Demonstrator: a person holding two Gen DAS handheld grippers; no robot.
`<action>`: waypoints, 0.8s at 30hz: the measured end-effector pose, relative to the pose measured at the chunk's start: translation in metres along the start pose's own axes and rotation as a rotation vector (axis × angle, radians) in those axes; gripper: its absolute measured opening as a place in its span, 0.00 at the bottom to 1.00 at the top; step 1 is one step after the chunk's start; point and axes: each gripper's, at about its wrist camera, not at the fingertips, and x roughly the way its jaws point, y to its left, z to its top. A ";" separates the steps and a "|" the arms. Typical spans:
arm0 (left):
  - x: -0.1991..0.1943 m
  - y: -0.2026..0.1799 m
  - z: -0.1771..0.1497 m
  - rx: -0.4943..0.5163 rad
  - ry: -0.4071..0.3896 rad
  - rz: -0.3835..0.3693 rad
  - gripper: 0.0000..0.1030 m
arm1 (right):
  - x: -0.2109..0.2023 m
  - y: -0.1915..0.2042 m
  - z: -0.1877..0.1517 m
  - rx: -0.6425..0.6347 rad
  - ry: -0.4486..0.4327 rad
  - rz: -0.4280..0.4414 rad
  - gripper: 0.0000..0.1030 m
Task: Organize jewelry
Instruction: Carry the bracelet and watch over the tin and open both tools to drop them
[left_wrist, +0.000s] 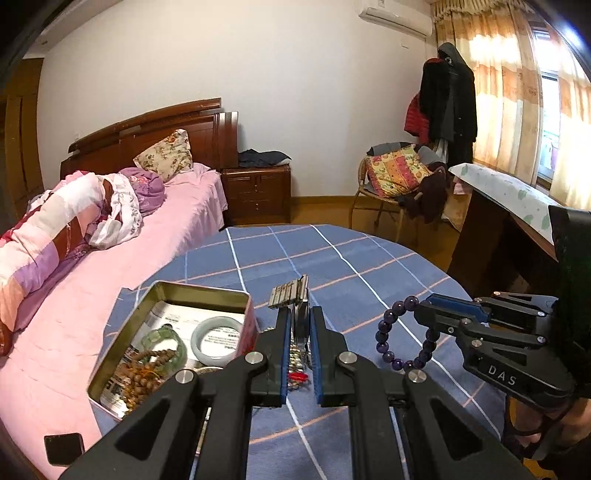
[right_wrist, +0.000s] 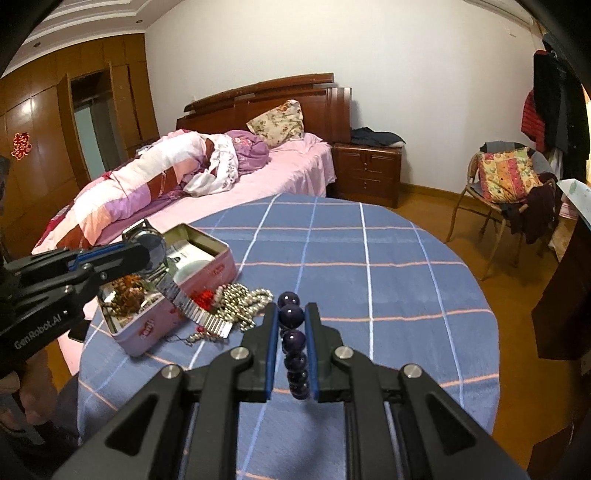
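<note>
My left gripper (left_wrist: 299, 317) is shut on a silver metal-band wristwatch (left_wrist: 295, 295) and holds it above the table; it also shows in the right wrist view (right_wrist: 155, 247), its band hanging down. My right gripper (right_wrist: 291, 314) is shut on a dark purple bead bracelet (right_wrist: 293, 343), which also shows in the left wrist view (left_wrist: 400, 334). An open pink tin (left_wrist: 207, 293) holds a green bangle (left_wrist: 166, 339), a pale jade bangle (left_wrist: 216, 338) and brown wooden beads (left_wrist: 147, 373). A pile of pearl and red jewelry (right_wrist: 236, 302) lies beside the tin.
The round table has a blue checked cloth (right_wrist: 369, 280). A bed with pink sheets (left_wrist: 74, 314) lies close on the left. A bedside cabinet (right_wrist: 365, 173), a chair with cushion (right_wrist: 506, 181) and a desk (left_wrist: 509, 206) stand around.
</note>
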 end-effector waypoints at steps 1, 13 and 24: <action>-0.001 0.002 0.002 -0.002 -0.003 0.003 0.08 | 0.001 0.001 0.003 -0.005 -0.001 0.003 0.16; -0.015 0.040 0.030 -0.006 -0.061 0.076 0.08 | 0.001 0.028 0.046 -0.078 -0.048 0.050 0.16; -0.001 0.086 0.035 -0.050 -0.039 0.143 0.08 | 0.018 0.070 0.075 -0.164 -0.064 0.098 0.16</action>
